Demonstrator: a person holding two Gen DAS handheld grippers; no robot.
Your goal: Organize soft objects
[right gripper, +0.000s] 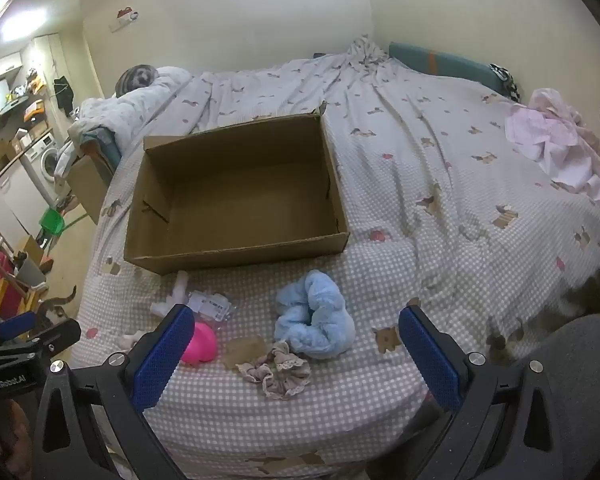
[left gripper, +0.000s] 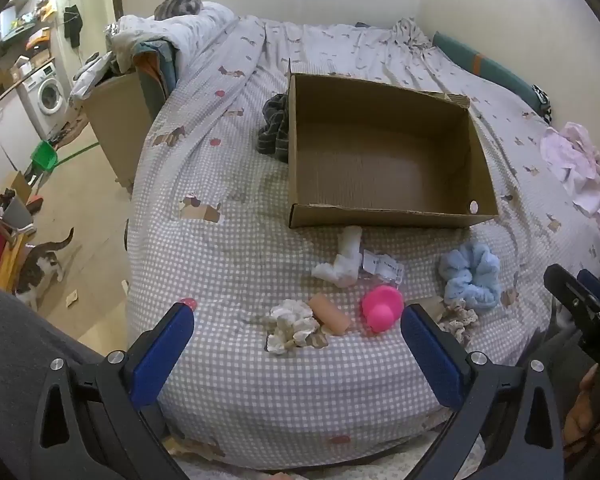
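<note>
An empty cardboard box (left gripper: 380, 152) (right gripper: 236, 188) sits open on the checked bed. In front of it lie a blue fluffy scrunchie (left gripper: 470, 274) (right gripper: 314, 320), a white scrunchie (left gripper: 292, 326), a beige lace scrunchie (left gripper: 458, 320) (right gripper: 278, 368), a pink round toy (left gripper: 382, 306) (right gripper: 200, 344), a peach cylinder (left gripper: 329, 314) and a white sock-like piece (left gripper: 346, 260) (right gripper: 174, 298). My left gripper (left gripper: 298, 332) is open and empty above the white scrunchie and the peach cylinder. My right gripper (right gripper: 296, 344) is open and empty above the blue and lace scrunchies.
A dark striped cloth (left gripper: 274, 126) lies left of the box. Pink clothing (left gripper: 576, 172) (right gripper: 552, 136) is heaped at the bed's right. A packaged tag (left gripper: 382, 266) lies by the sock. A cat (left gripper: 40, 268) walks on the floor at left, by a washing machine (left gripper: 48, 94).
</note>
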